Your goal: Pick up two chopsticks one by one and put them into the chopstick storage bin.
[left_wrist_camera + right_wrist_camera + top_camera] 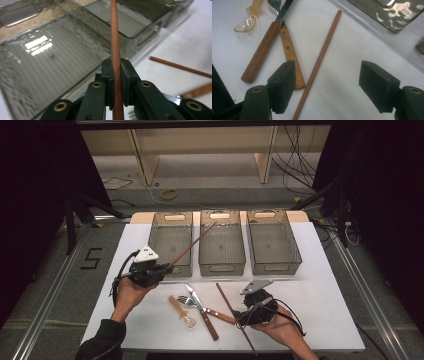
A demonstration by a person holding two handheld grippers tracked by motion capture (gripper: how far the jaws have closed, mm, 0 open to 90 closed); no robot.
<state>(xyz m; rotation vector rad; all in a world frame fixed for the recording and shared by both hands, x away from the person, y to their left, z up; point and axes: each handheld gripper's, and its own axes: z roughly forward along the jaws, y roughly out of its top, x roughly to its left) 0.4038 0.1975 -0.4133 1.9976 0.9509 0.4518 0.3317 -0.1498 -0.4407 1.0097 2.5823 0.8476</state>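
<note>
Wooden chopstick (317,65) end out of frame

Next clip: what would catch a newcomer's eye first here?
Probably the brown chopstick clamped in the left tongs, slanting up over the left clear bin of three in a row. Next, the right tongs hang open over a second chopstick on the white table, beside a wooden-handled knife and fork.

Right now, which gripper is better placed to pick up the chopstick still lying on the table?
Right. The right gripper is open directly over the loose chopstick; the left gripper is clamped on the other chopstick near the bins.
</note>
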